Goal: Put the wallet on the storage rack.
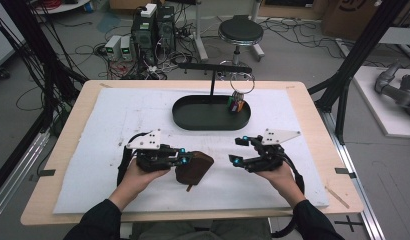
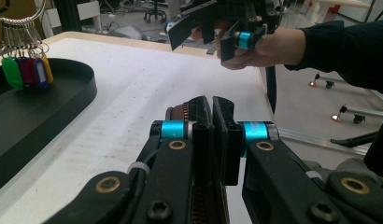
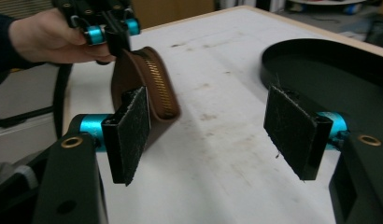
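A person sits at a wooden bench point(image 1: 313, 107) covered by a white mat point(image 1: 143, 115), holding a set of tongs in each hand. The left tongs point(image 1: 185, 160) are clamped shut on the edge of a brown zipped pouch point(image 1: 197, 168), which sits near the middle of the mat, toward the front edge. In the right gripper view the pouch point(image 3: 152, 86) stands on edge, its zipper teeth showing. The right tongs point(image 1: 239, 151) are wide open, holding nothing, just right of the pouch. Farther back on the mat lies a black oval tray point(image 1: 193, 117). A ring of keys with coloured tags point(image 1: 237, 102) hangs from a black stand point(image 1: 213, 67) over the tray's right end.
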`<state>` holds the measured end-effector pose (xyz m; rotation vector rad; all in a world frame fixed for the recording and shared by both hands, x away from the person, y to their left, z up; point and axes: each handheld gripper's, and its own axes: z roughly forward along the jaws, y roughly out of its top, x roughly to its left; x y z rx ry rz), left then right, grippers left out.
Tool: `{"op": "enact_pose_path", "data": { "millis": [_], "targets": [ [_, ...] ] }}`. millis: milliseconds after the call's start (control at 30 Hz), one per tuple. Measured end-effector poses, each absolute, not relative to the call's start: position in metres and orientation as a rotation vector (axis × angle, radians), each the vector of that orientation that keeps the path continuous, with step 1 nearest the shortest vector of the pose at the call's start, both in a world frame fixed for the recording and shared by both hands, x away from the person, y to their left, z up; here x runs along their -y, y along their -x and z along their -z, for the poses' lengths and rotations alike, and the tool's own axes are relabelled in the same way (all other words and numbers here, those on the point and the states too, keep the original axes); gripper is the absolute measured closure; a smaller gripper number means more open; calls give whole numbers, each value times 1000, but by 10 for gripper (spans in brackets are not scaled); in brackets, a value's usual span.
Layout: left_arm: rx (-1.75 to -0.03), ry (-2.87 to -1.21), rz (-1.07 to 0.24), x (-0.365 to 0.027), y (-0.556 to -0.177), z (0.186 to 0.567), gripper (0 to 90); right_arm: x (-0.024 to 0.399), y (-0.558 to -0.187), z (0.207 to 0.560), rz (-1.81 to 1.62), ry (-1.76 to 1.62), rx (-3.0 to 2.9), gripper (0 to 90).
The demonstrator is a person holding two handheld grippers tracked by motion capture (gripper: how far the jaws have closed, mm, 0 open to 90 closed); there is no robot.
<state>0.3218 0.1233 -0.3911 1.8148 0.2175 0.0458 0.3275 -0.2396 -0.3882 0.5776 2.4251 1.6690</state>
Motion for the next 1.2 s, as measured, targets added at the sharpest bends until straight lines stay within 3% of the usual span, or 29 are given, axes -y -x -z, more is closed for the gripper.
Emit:
{"op": "enact_pose_path", "data": {
  "millis": [467,500,600,633,700,833,967,1200],
  "targets": [
    [-151,-1816,-33,-117,-319,391,862,174,-335,394,-1605,-374,-2658,367],
    [-147,-1813,-30,-116,-318,391,861,172,-335,395,-1594,-363,-2666,384],
    [-152,-1808,-38,-115,-317,391,851,169,-333,396,-1570,-323,-2690,565],
    [-157,-1801,-39,-115,-317,390,838,169,-333,396,-1562,-297,-2695,593],
    [-182,-1798,-45,-117,-317,390,714,170,-331,394,-1553,-287,-2688,655],
    [-239,-1825,-80,-121,-318,392,491,177,-330,393,-1567,-291,-2675,696],
    [-303,-1842,-63,-130,-323,401,410,186,-328,390,-1615,-305,-2624,708],
    [-314,-1820,-17,-128,-327,405,377,208,-324,371,-1819,-337,-2461,711]
  ]
}}
